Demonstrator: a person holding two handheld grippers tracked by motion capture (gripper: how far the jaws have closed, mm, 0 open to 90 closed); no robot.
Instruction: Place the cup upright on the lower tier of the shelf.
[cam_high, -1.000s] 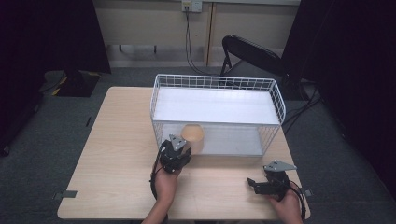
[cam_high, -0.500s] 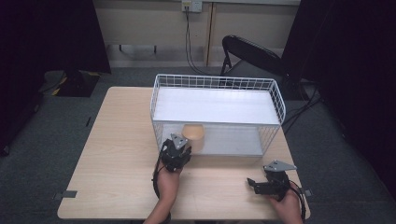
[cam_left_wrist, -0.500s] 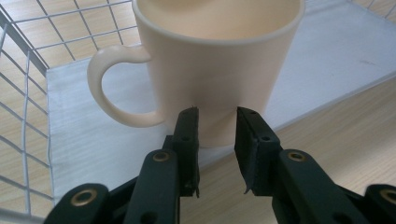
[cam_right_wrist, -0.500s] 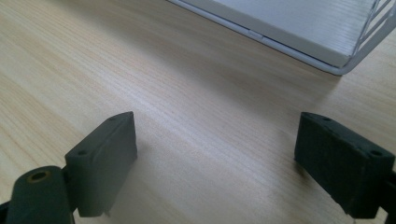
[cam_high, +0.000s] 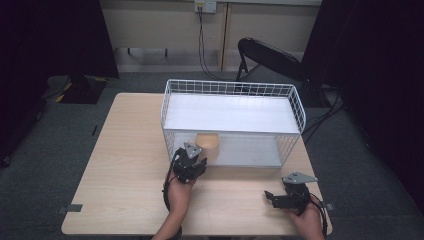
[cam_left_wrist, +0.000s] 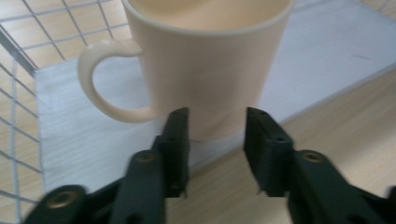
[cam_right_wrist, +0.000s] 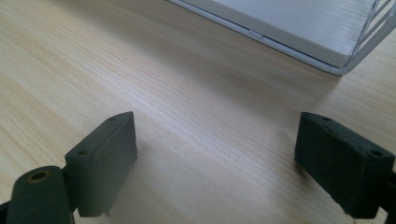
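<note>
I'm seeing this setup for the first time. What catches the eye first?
A white wire basket sits toward the far side of the wooden table, with a cream mug on its lower shelf at the near left corner. The left gripper points at the mug, its jaws having just been opening, nothing between them. The right gripper gapes wide over bare wood.

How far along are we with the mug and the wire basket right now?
Done: the cream mug stands upright on the white liner inside the wire basket, near its front left corner. In hand: the left hand-held gripper has just been opening, its jaws apart at the mug's base with nothing pressed between them. Left: drawing that hand back. The right hand-held gripper rests open over bare table.
</note>
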